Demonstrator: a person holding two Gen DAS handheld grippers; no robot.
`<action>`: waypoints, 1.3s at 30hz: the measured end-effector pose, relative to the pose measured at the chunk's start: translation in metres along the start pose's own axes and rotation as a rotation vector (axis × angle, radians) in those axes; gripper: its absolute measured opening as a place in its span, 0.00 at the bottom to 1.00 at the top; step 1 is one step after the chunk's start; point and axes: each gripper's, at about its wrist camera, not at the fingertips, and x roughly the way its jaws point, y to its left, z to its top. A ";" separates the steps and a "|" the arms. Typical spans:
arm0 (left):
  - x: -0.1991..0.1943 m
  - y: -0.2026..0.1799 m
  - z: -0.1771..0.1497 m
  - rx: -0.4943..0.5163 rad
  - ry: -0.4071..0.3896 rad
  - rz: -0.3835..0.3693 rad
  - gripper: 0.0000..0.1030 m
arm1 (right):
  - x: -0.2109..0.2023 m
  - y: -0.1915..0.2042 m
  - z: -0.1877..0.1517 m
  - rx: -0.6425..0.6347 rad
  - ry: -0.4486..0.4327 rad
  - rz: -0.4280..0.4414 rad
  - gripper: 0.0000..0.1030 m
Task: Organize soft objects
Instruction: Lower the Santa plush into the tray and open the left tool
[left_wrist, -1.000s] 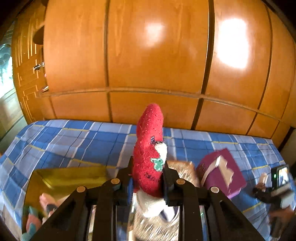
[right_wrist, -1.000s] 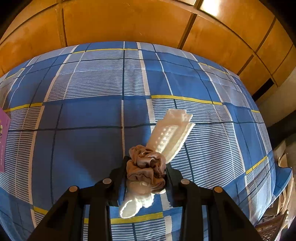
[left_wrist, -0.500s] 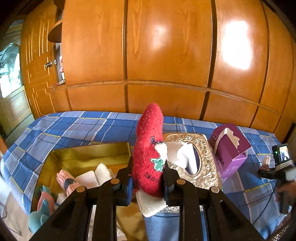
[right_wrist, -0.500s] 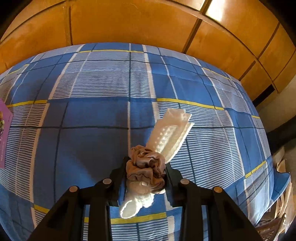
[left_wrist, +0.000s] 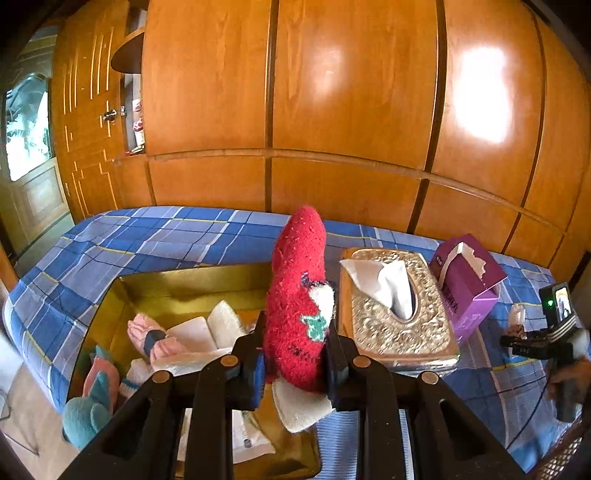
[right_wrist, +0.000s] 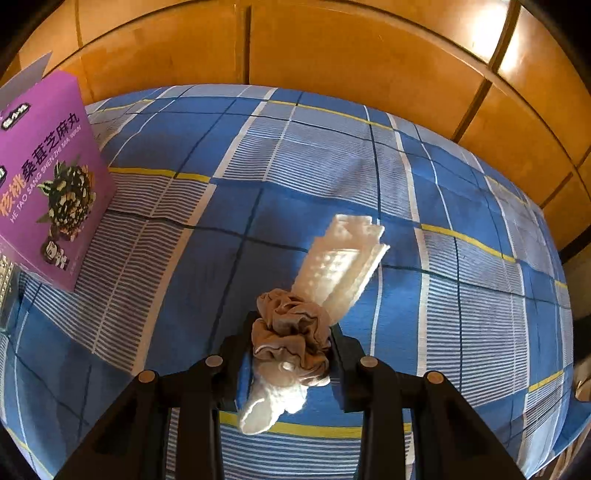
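Left gripper (left_wrist: 295, 365) is clamped on a red fuzzy sock (left_wrist: 297, 306) that stands up between its jaws, poised just over the right-hand rim of the gold box (left_wrist: 192, 284) on the blue plaid bed (left_wrist: 155, 236). Other soft things already lie inside, so this looks like the carry-and-drop step – next it wants a small shift to the left and a release over the bare gold floor. Watch the near-right corner of the box, and the ornate tissue holder (left_wrist: 399, 314) touching the box's right side. Right gripper (right_wrist: 291, 354) is pinched on a brown scrunchie (right_wrist: 291, 332) wrapped round a white cloth (right_wrist: 340, 266) – hanging above open bedding, with only the purple carton (right_wrist: 48, 177) off to the left
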 end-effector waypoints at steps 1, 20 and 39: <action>-0.001 0.002 -0.001 -0.002 0.002 0.001 0.25 | 0.000 0.001 0.000 -0.003 -0.001 -0.002 0.32; -0.014 0.099 -0.048 -0.173 0.105 0.134 0.24 | 0.001 0.003 0.001 -0.047 -0.005 -0.032 0.32; 0.065 0.119 -0.062 -0.312 0.264 0.143 0.27 | 0.001 0.007 -0.001 -0.065 -0.005 -0.051 0.32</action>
